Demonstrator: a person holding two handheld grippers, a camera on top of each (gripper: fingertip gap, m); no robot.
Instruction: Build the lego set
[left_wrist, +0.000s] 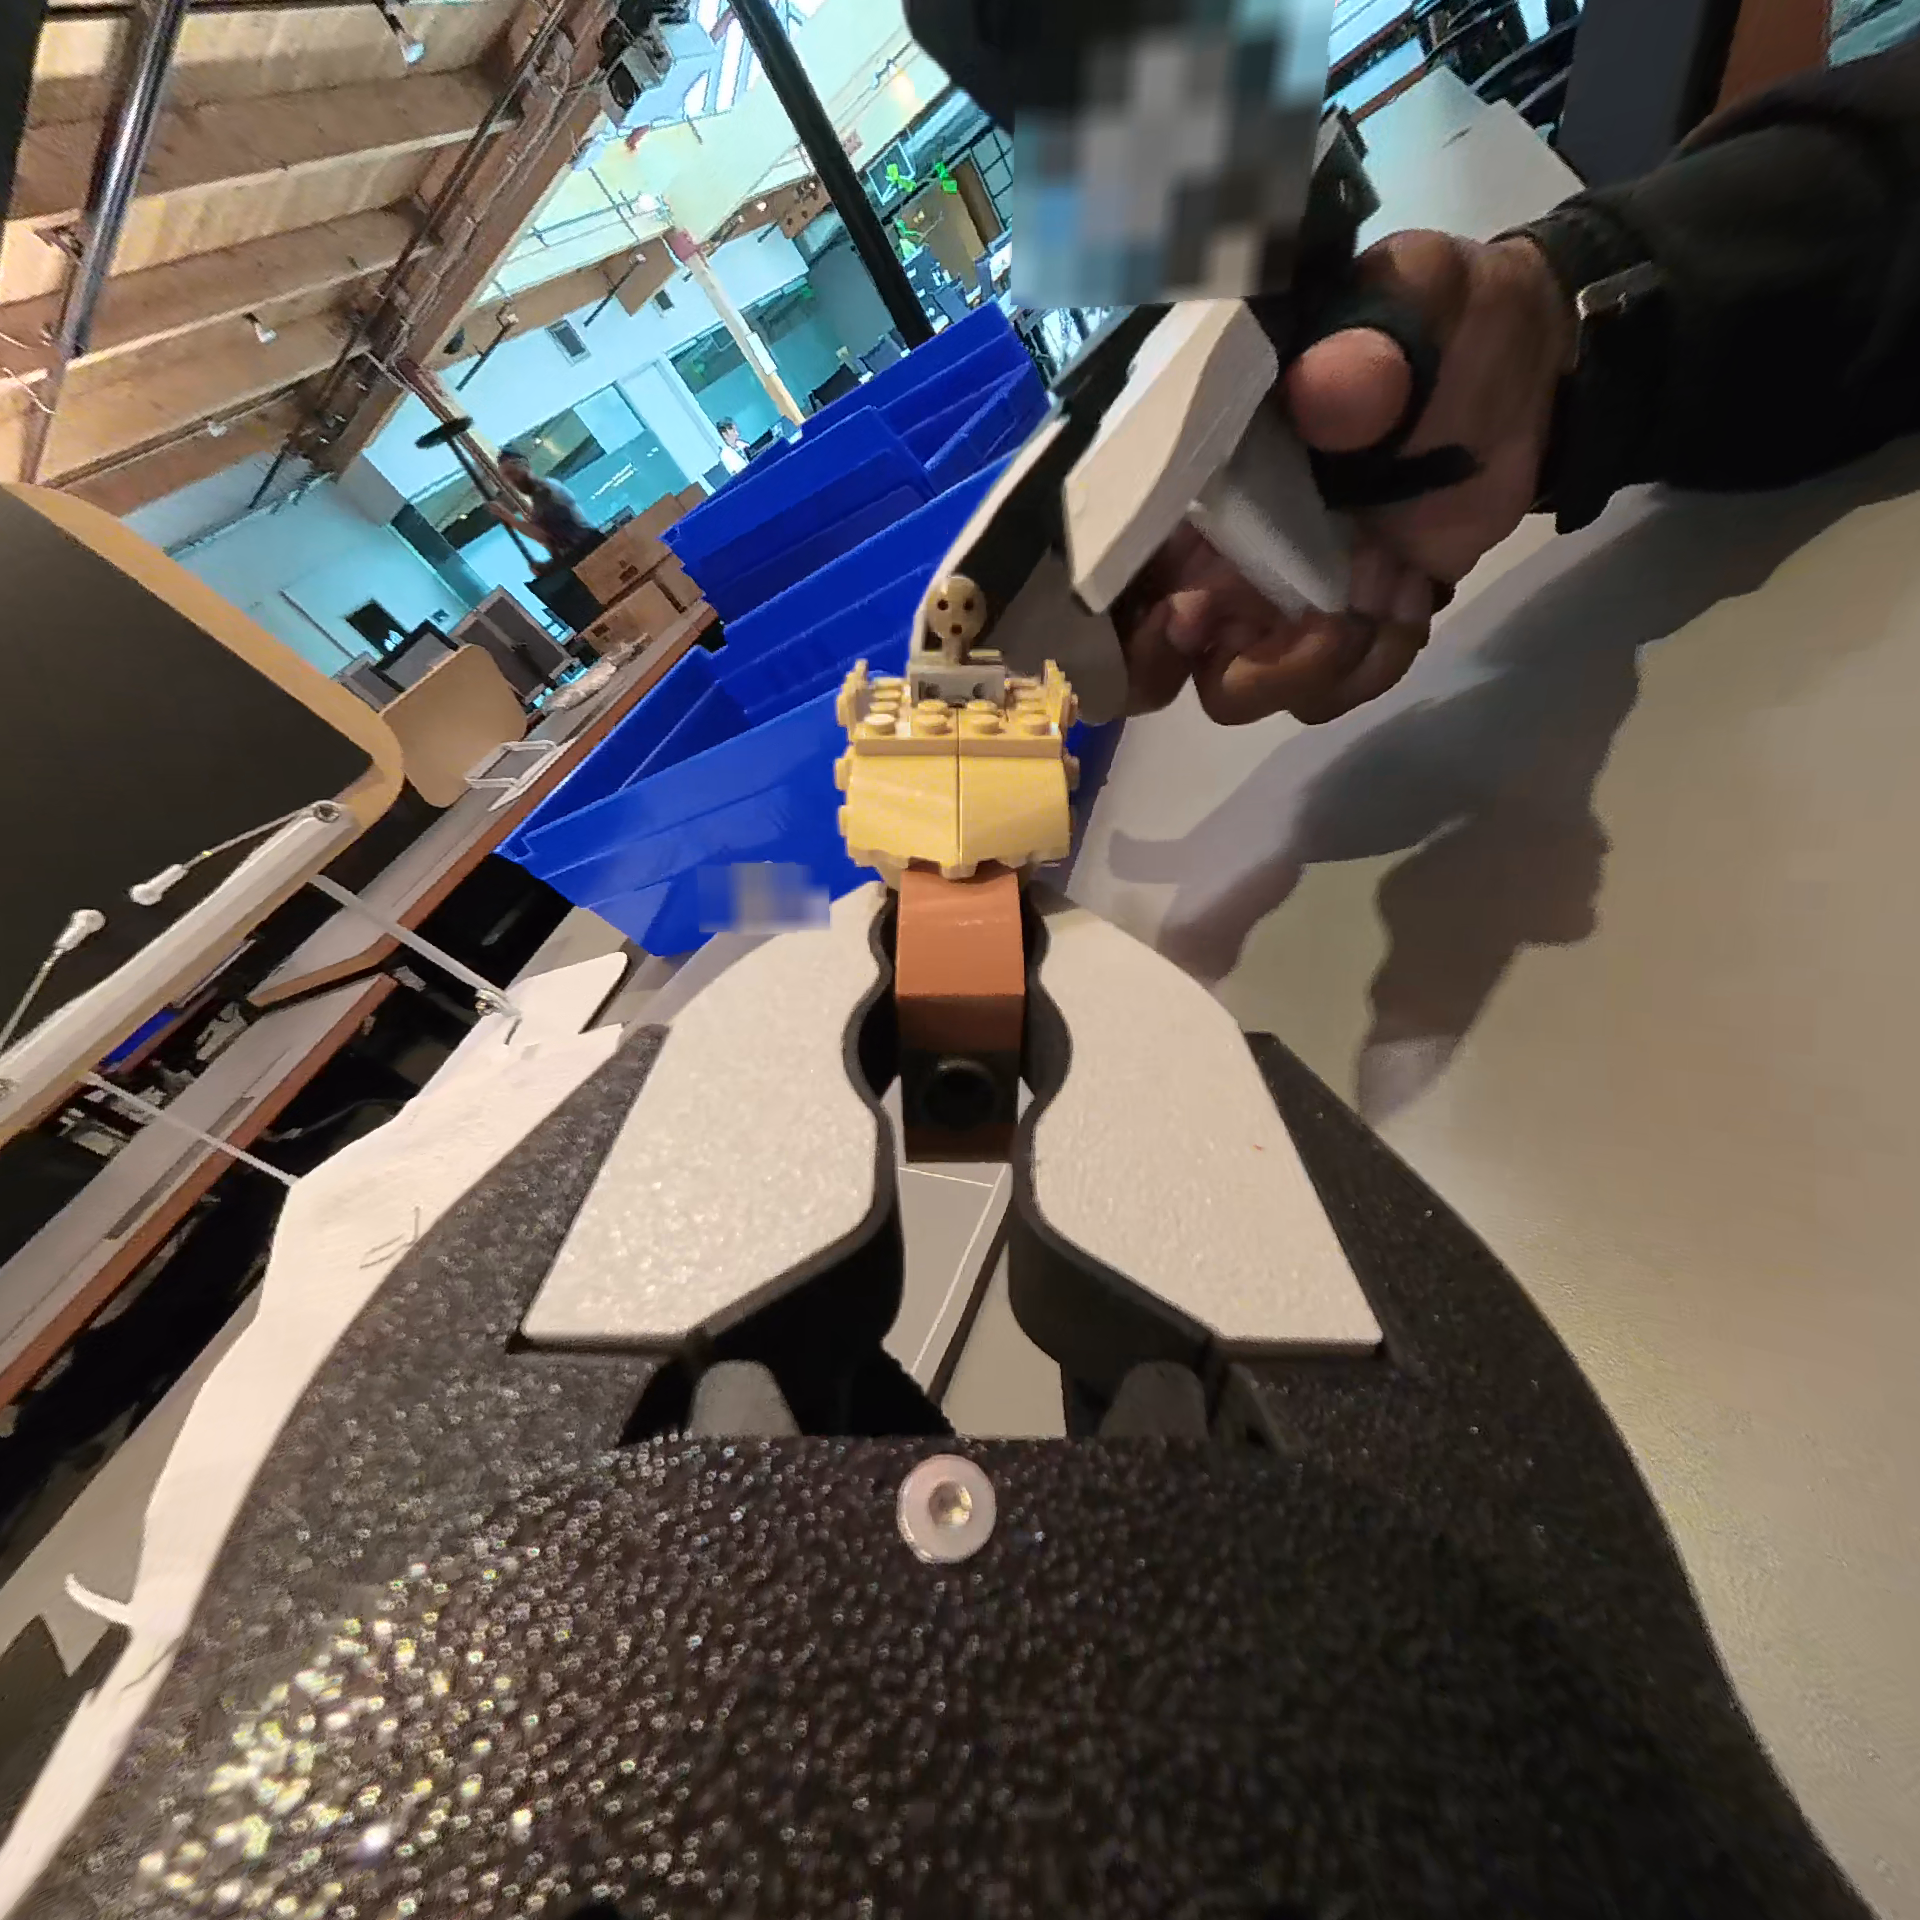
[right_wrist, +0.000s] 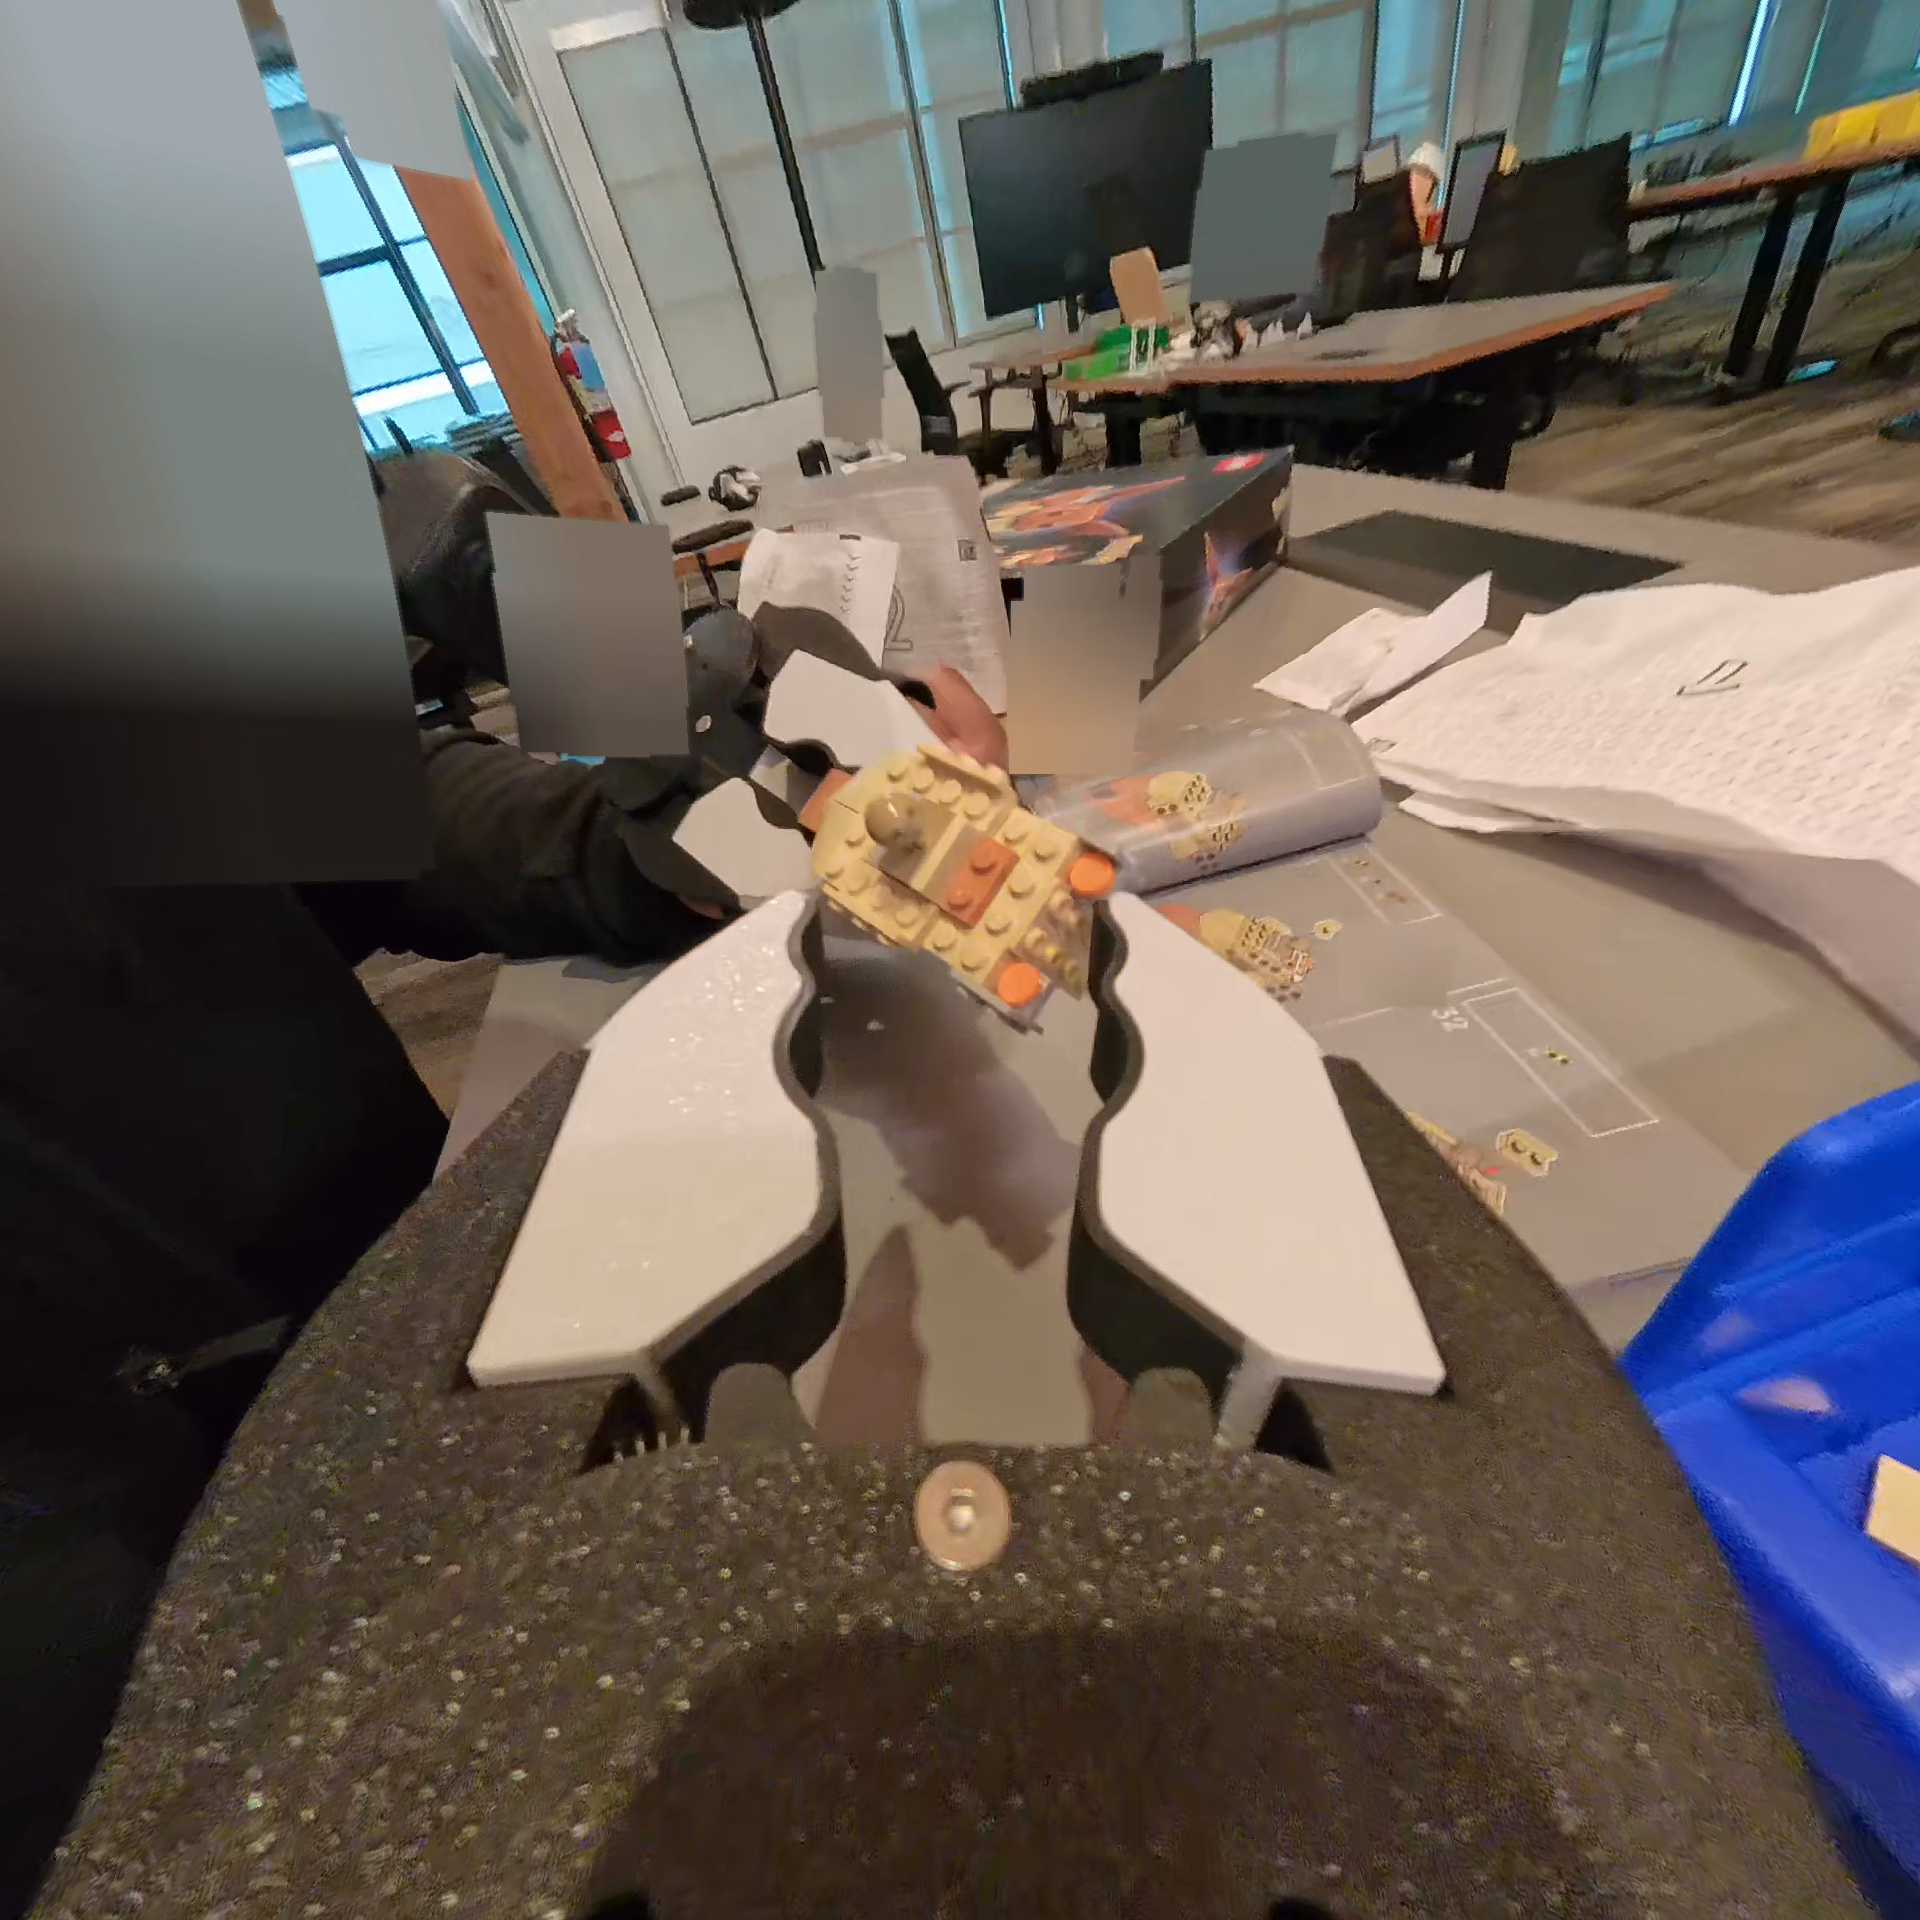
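The tan lego assembly (left_wrist: 956, 790) sits on a brown piece (left_wrist: 958, 966) with a black block below it. My left gripper (left_wrist: 956, 925) is shut on that brown piece and holds the assembly up off the table. A small grey piece with a tan round knob (left_wrist: 954, 613) stands on top. My right gripper (left_wrist: 1023, 634), held in a person's hand, hovers at that knob. In the right wrist view the right gripper (right_wrist: 956, 914) is open, and the assembly (right_wrist: 966, 883), which has orange studs, lies just beyond its tips. The left gripper (right_wrist: 800, 769) holds it from behind.
Blue bins (left_wrist: 790, 748) stand behind the assembly, and one (right_wrist: 1787, 1403) is at the right. An open instruction booklet (right_wrist: 1403, 987) lies on the grey table (right_wrist: 1039, 1091). White paper bags (right_wrist: 1662, 707) and the set's box (right_wrist: 1174, 530) lie farther back. One gripper's finger ends stand about 5 centimetres off the other's.
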